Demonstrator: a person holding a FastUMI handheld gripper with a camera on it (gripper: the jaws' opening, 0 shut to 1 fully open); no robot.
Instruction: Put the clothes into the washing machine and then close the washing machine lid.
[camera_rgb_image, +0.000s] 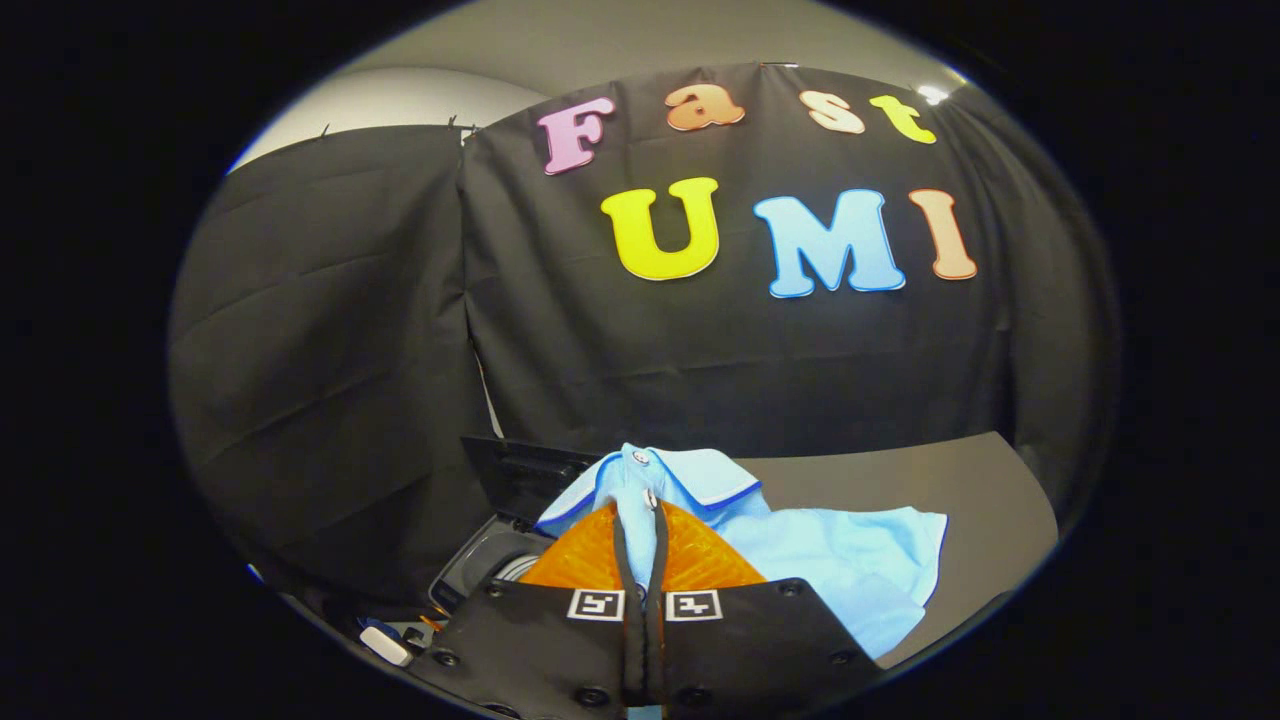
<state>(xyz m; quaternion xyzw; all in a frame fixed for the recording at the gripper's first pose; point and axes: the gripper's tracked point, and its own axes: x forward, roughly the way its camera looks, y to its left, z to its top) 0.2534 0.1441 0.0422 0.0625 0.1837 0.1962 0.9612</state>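
A light blue shirt (830, 560) with a darker blue collar edge hangs from my gripper (642, 512), whose two fingers are pressed together on the fabric near the collar and buttons. The rest of the shirt trails to the right over a dark tabletop (950, 480). Below and to the left of the fingers is the washing machine (495, 560), with its drum opening showing and its dark lid (520, 475) standing raised behind it. The shirt's collar is just above and to the right of that opening.
The black cloth wall of the booth stands close behind the table and the machine. A small white object (385, 645) lies at the machine's near left corner.
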